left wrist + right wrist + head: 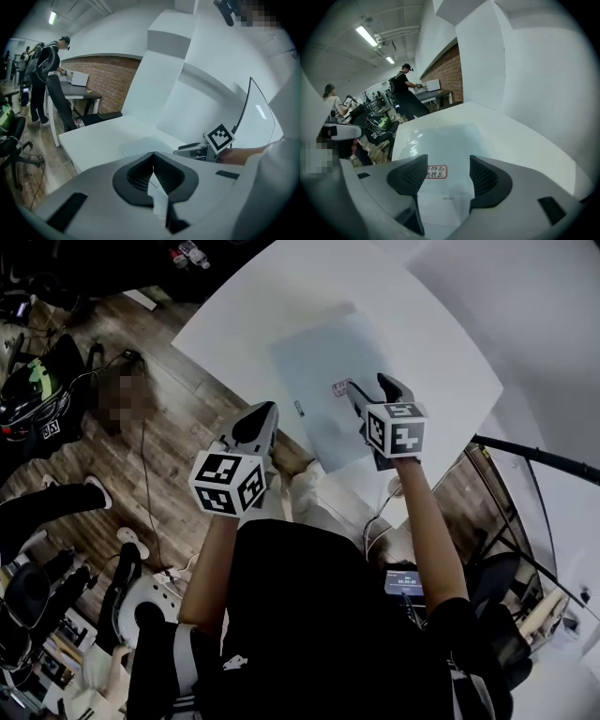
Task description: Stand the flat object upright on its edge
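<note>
A thin pale blue-grey flat sheet (314, 371) lies flat on the white table (281, 296), with a small red-bordered sticker (339, 387) near its close edge. My right gripper (371, 387) hangs over that close edge, open. In the right gripper view the sheet (445, 138) and its sticker (435, 171) show in the gap between the jaws of the right gripper (447, 174), with no pad touching them. My left gripper (266, 412) is shut and empty, at the table's near-left edge beside the sheet's corner. In the left gripper view its jaws (152, 158) meet, and the sheet (140, 144) shows faintly beyond.
Wooden floor (178, 427) with cables, office chairs (37, 390) and gear lies left of the table. A black rod (534, 457) crosses at the right. White walls rise behind the table (525, 84). People stand at a far desk (49, 70).
</note>
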### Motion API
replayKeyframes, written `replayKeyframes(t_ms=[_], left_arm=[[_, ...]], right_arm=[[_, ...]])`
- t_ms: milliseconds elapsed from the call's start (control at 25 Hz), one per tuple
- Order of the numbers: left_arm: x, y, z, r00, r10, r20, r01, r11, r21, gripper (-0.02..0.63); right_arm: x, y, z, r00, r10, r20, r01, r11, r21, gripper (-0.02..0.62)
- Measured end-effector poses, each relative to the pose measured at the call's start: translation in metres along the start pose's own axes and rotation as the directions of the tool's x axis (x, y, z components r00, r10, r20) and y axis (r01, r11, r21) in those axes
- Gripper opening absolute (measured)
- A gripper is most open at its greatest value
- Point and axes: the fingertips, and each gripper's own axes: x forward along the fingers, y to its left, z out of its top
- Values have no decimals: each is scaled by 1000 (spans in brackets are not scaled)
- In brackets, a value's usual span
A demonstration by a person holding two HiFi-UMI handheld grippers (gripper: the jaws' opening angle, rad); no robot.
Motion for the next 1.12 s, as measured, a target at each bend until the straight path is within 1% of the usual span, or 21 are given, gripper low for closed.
replayKeyframes(t_ms=[200, 520, 760, 920, 1120], left_arm=[[-2, 12, -13, 1000, 3, -17, -3, 1000, -25, 14], [-5, 25, -27, 999, -20, -36, 18, 998, -60, 14], [-9, 34, -36, 999, -14, -48, 10, 997, -72, 14], [-9, 32, -42, 998, -17, -56, 12, 997, -78, 14], [-8, 29, -45, 998, -28, -64, 22, 996, -84, 14]], right_arm=[[15, -1, -13, 999, -16, -52, 15, 1000, -25, 278], [26, -1, -33, 993, -36, -115, 32, 999, -38, 278], [30, -2, -38, 992, -67, -107, 61, 997, -54, 278], [30, -2, -38, 993, -70, -100, 65, 997, -52, 278], [30, 0, -37, 992, -63, -112, 58, 997, -48, 278]])
